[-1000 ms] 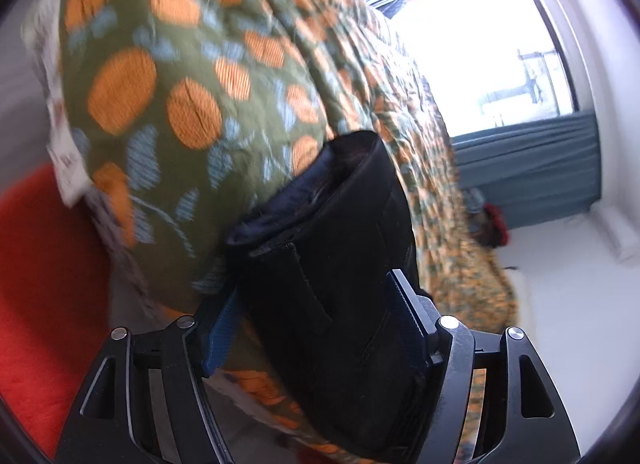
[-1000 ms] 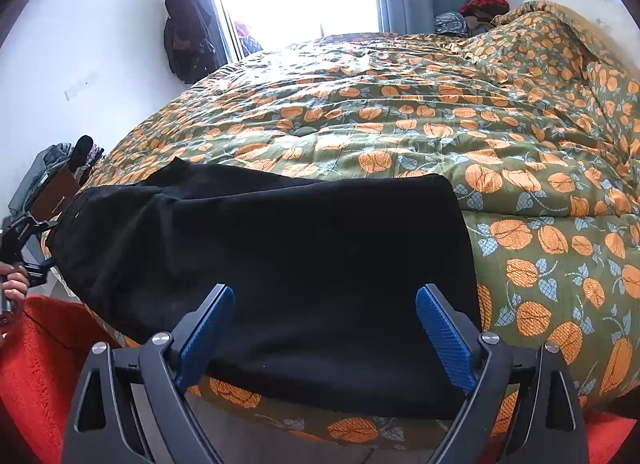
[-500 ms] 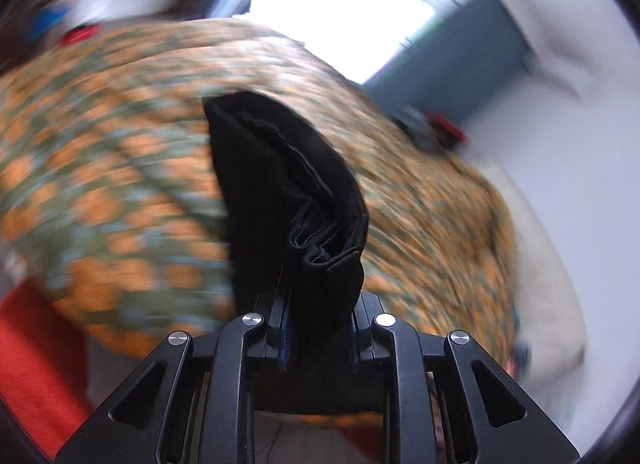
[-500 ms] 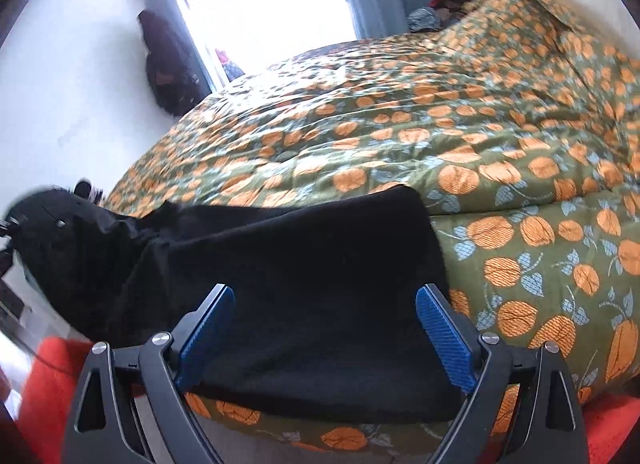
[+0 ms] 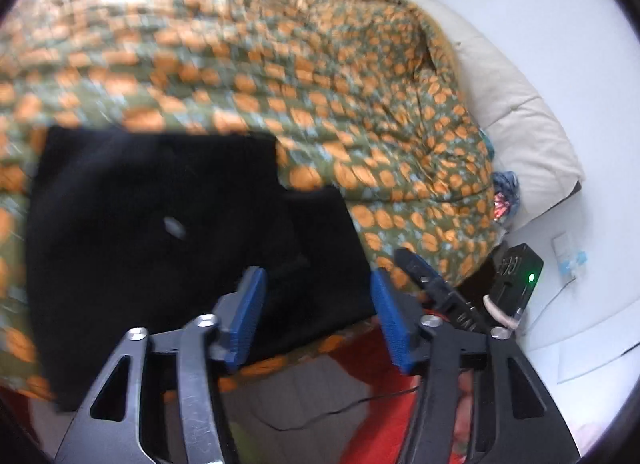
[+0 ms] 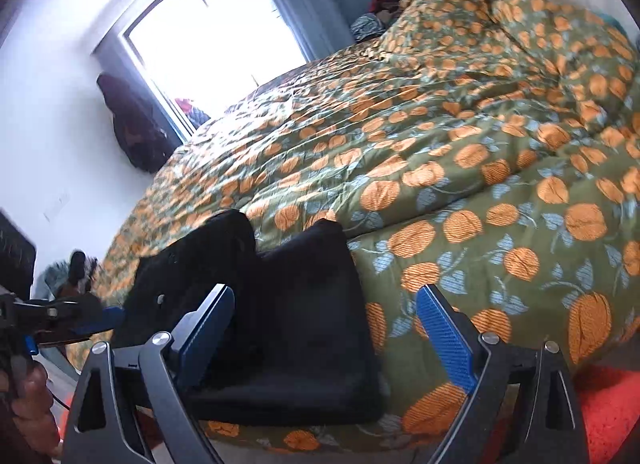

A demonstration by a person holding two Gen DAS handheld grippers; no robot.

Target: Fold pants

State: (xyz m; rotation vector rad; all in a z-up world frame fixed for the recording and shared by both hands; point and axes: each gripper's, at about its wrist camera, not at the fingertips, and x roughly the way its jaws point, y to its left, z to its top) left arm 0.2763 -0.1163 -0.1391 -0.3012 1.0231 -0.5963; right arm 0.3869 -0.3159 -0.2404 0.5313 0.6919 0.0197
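Note:
The black pants (image 5: 160, 224) lie folded in a thick stack on the near edge of the quilted bed (image 5: 320, 76). My left gripper (image 5: 317, 272) hovers just above their near right part. Its jaws are opening, and its blue pads (image 5: 248, 316) touch no cloth. In the right wrist view the same pants (image 6: 304, 264) show one folded layer lying on top of another. My right gripper (image 6: 326, 292) stands open over their right end, with nothing pressed between its fingers. The left gripper (image 6: 92, 322) shows at the left edge of that view, held by a hand (image 6: 28, 396).
The green quilt with orange fruit print (image 6: 480, 168) covers the whole bed. A cream pillow (image 5: 512, 116) lies at the head. A bright window (image 6: 216, 32) and dark hanging clothes (image 6: 136, 128) are on the far side. A red rug (image 6: 608, 404) lies on the floor below the bed edge.
My left gripper was shut on the pants' end half a second ago. It swung that end over onto the rest and let go. The pants now lie shorter and thicker. My right gripper rolled slightly.

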